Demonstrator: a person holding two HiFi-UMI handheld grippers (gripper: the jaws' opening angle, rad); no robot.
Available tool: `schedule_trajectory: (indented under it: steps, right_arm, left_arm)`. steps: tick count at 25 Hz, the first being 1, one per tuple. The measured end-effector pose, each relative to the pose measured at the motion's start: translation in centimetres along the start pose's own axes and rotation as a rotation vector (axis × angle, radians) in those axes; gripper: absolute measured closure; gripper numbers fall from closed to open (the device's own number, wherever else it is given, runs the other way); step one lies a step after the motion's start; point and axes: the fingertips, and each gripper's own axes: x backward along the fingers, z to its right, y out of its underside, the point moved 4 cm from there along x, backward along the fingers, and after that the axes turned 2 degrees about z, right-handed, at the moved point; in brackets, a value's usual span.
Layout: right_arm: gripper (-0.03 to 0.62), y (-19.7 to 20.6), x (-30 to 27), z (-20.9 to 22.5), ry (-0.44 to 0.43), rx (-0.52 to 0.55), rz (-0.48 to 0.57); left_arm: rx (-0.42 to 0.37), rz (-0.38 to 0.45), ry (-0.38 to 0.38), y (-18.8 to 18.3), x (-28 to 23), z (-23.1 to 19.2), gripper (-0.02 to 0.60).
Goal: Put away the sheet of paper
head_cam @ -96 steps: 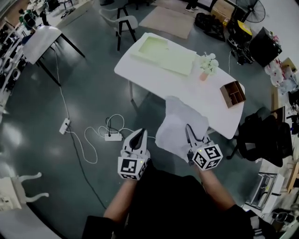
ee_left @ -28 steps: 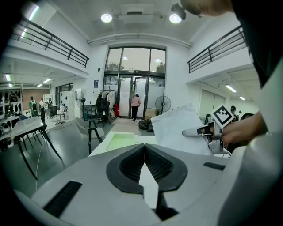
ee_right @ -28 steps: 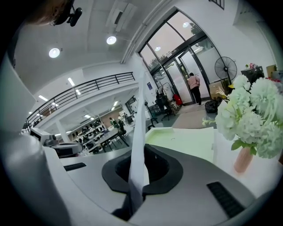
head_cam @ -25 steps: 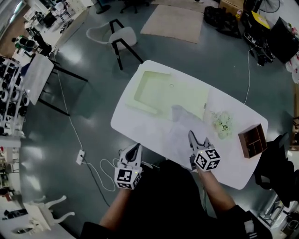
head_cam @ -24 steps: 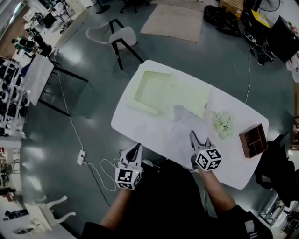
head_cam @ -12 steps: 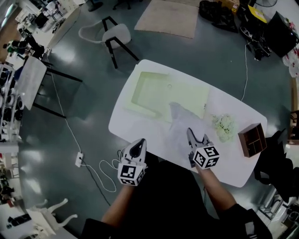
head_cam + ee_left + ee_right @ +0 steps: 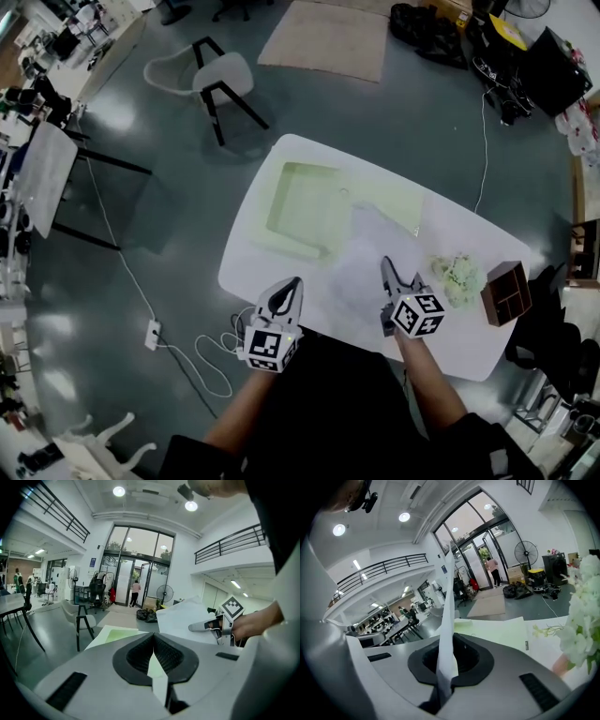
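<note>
Both tools have come forward with the thin white sheet of paper, which now hangs over the white oval tabletop, just near of the shallow pale green tray. The right tool is clamped on the sheet's edge. The left tool looks closed, clear of the sheet. Setting it down remains, probably in the tray. I cannot identify a pale sliver between the left jaws.

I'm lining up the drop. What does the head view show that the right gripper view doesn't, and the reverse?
Head view only: the left claw, the brown box and the chair. Right gripper view only: the right claw with its jaws shut on the sheet, seen edge-on, and the glass doors behind. Both: the sheet, green folder, flowers and table.
</note>
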Motion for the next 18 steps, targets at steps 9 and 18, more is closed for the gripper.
schedule_trajectory:
  steps: [9, 18]
  right_arm:
    - [0.594, 0.4, -4.8, 1.7, 0.092, -0.001, -0.059]
    - [0.595, 1.1, -9.0, 3.2, 0.146, 0.007, -0.094]
  left_arm:
    - [0.029, -0.025, 0.051, -0.2, -2.6, -4.4, 0.577]
    - [0.071, -0.054, 0.100, 0.0, -5.1, -7.8, 0.577]
